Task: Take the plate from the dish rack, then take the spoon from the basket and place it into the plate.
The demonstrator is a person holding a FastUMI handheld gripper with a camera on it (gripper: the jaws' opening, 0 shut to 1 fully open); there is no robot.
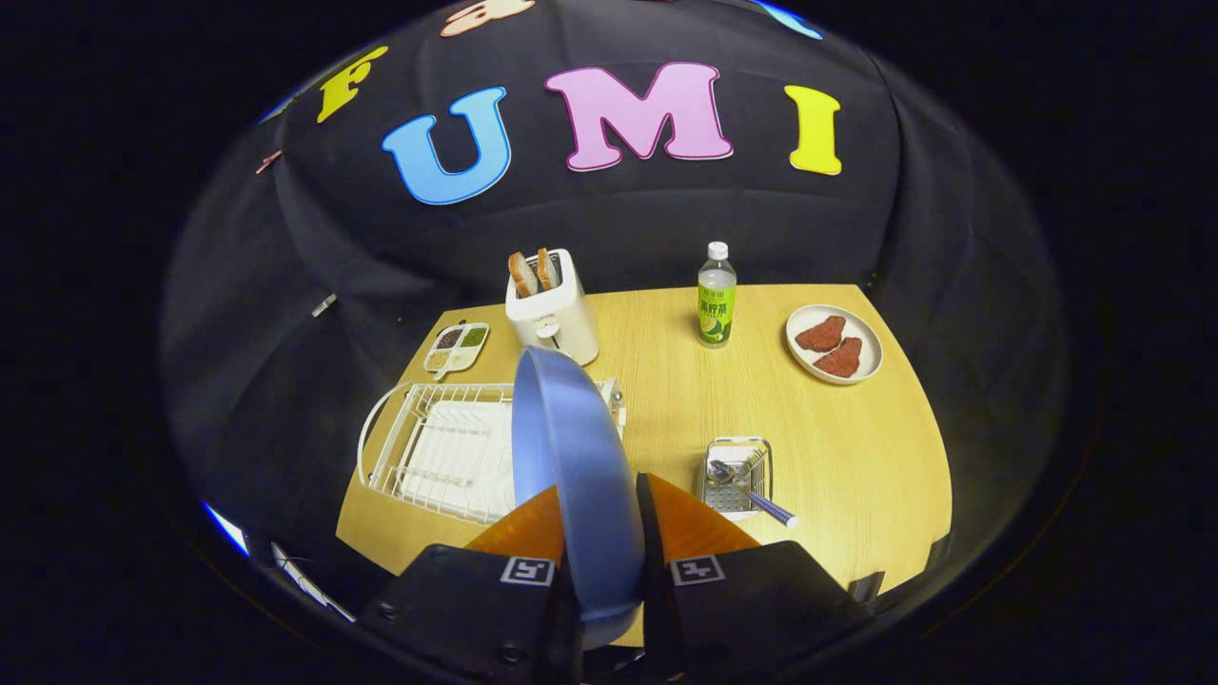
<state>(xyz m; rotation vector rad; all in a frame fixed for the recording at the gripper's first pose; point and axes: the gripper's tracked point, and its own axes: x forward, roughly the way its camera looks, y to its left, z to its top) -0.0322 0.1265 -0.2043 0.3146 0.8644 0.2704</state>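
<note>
Blue plate (571, 447), one, held on edge between the gripper (599, 509) fingers, both pressing it, above one white dish rack (428, 447). One spoon (752, 490) lies in one basket (737, 471), right of the fingers.

Staged kitchen setup in a recording booth: black cloth wall (609, 238) behind a wooden table (856, 447). Toaster (552, 309) with bread, dish rack (442, 452), drink bottle (716, 295), plate of meat (834, 343).

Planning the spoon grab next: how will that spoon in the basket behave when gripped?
The spoon looks stiff and light. Its shiny bowl may slip, and it leans over the basket rim, so it may pivot. The gripper holds the plate.
</note>
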